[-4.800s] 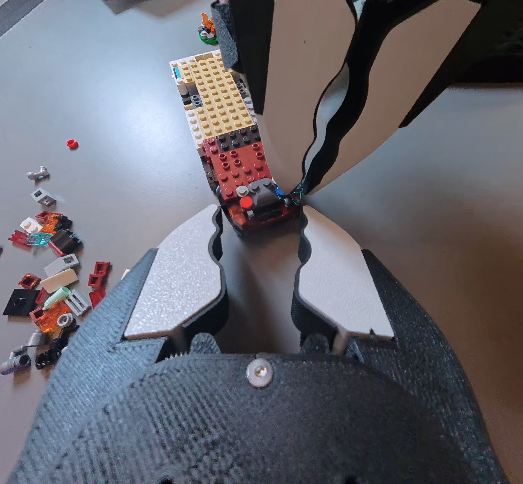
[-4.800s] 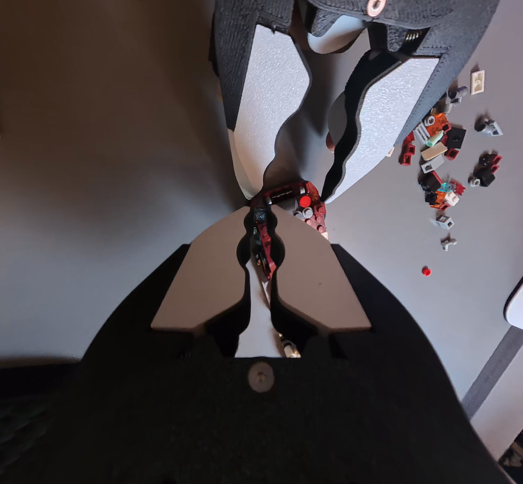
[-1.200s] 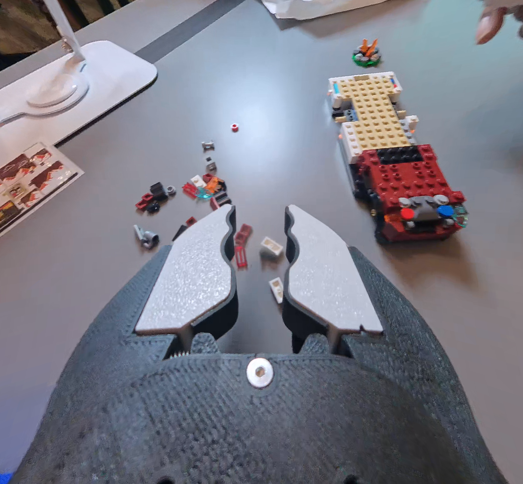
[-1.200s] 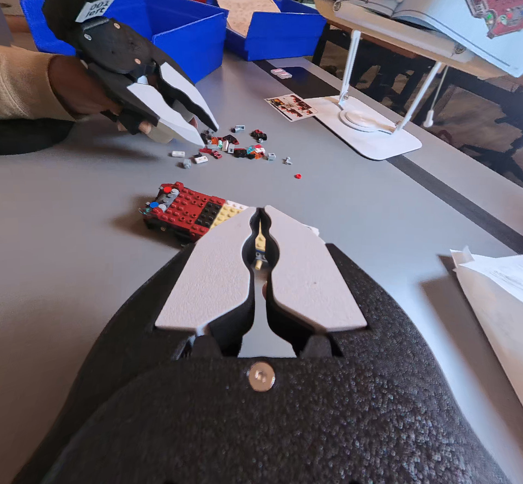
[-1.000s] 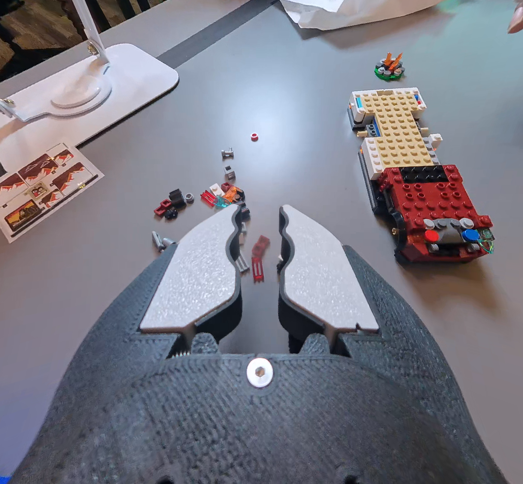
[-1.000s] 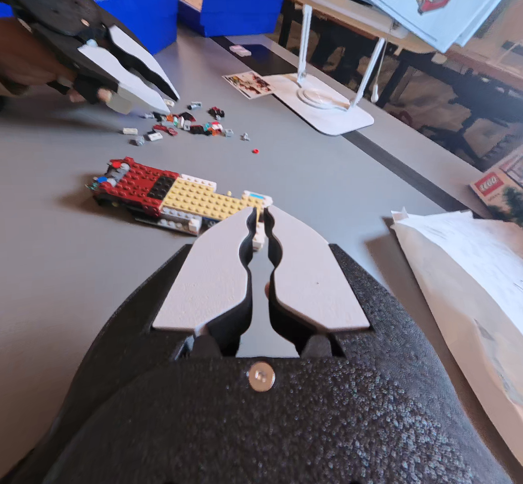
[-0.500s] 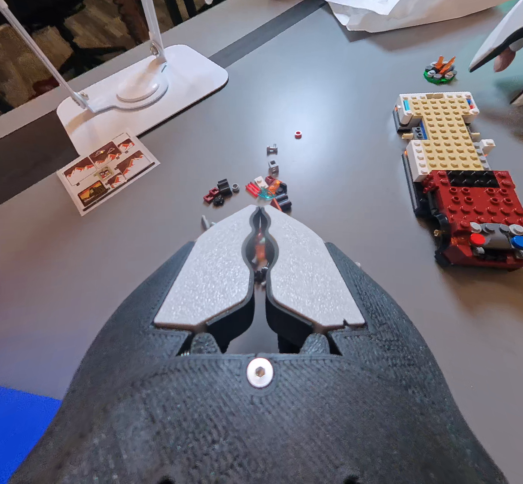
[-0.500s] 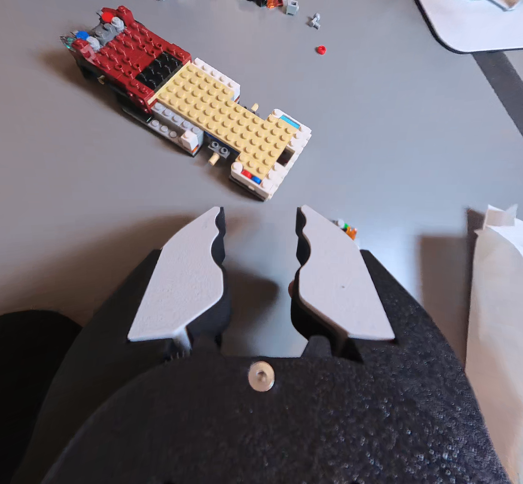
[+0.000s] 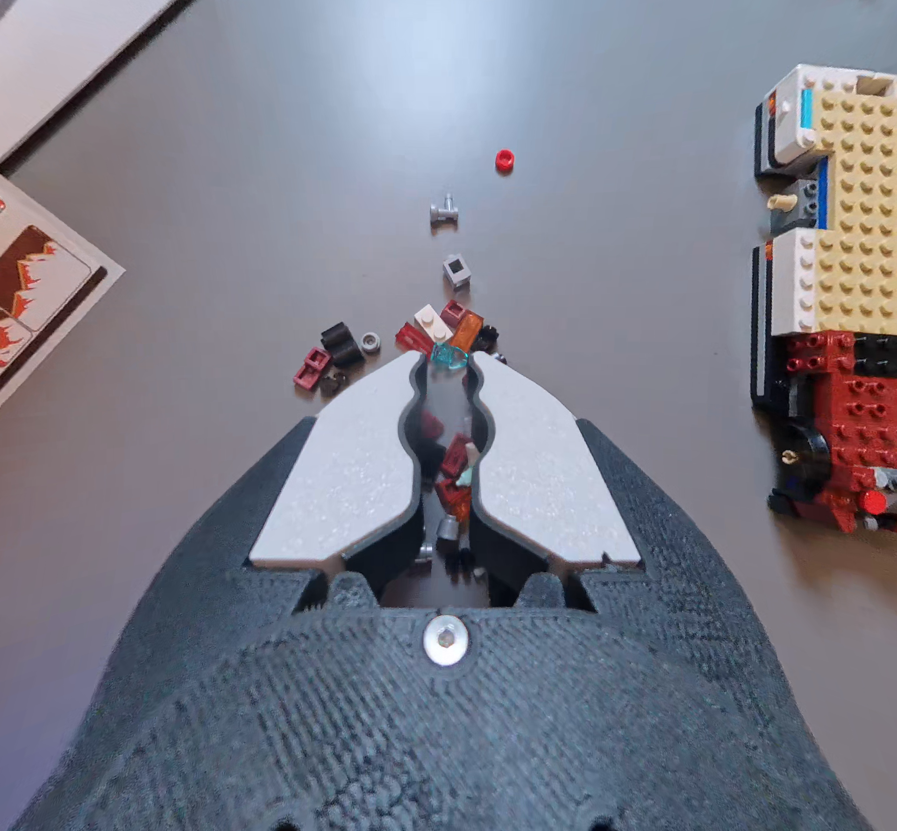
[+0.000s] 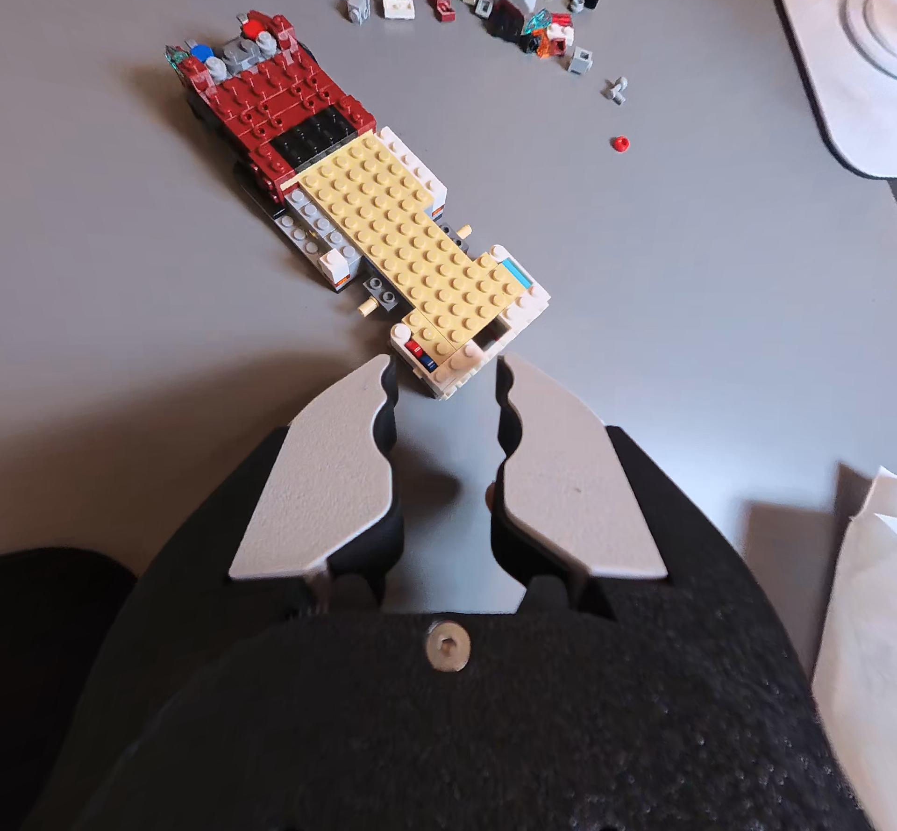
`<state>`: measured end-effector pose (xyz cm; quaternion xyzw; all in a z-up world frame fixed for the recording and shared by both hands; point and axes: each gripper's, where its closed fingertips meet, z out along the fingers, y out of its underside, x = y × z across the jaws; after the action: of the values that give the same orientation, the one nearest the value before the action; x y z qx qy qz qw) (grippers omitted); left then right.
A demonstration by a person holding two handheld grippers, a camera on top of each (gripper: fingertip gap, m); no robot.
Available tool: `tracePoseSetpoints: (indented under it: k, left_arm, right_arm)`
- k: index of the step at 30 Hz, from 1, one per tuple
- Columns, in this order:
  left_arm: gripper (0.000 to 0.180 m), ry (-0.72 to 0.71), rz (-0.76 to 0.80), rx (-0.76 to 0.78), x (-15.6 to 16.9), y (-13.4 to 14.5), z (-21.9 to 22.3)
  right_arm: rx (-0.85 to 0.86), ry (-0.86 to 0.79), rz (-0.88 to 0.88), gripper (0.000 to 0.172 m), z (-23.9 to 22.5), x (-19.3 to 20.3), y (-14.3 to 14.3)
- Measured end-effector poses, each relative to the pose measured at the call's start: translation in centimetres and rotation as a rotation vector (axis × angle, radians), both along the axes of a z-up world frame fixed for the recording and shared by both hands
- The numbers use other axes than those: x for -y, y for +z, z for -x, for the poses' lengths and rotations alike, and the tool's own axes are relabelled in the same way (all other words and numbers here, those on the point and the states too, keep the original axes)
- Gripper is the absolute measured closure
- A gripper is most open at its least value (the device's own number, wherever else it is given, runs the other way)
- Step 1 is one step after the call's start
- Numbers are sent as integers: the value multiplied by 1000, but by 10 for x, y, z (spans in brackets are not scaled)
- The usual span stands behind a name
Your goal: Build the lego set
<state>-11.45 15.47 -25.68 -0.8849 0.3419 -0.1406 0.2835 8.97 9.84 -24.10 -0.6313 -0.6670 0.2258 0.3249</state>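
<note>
1. My right gripper (image 10: 442, 361) stood wide open and empty, the brick vehicle's (image 10: 388, 225) white tail corner between its tips, untouched.
2. The vehicle's long axis ran away toward the frame's upper left.
3. My left gripper (image 9: 446, 361) hung narrowly parted, holding nothing, over the loose bricks (image 9: 437, 336), a clear teal piece (image 9: 449, 356) at its tips.

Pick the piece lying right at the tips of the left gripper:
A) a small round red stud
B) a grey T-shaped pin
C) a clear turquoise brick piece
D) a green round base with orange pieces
C: the clear turquoise brick piece lies on the grey table right at the tips of the left gripper, whose fingers stand slightly apart.
</note>
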Motion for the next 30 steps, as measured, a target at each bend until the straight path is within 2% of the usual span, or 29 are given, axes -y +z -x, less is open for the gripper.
tracePoseSetpoints:
  k: [5, 9, 13, 15, 18, 22, 26, 30]
  left_arm:
    - [163, -12, 64, -35, -1, -7, -3]
    - [169, -19, 70, -26, -1, -7, -6]
    - [172, -17, 27, -40, -3, -5, -3]
    - [173, -9, -28, 7, -5, 3, -3]
    - [173, -49, -143, 179, 2, 30, -15]
    - [173, -146, -309, 443, 33, 77, -40]
    - [173, -292, -497, 677, 79, 122, -71]
    - [173, -425, -635, 746, 118, 145, -96]
  right_arm:
    - [-33, -23, -15, 133, -7, -7, 5]
    - [-37, -31, -23, 134, -8, -10, 5]
    - [-47, -36, -29, 135, -8, -10, 7]
    - [-59, -41, -36, 135, -6, -10, 11]
    - [-116, -47, -44, 136, 0, -9, 24]
    - [-286, -36, 26, 138, 24, 4, 57]
    - [-515, 28, 264, 143, 62, 37, 96]
    - [-666, 107, 580, 148, 90, 69, 126]
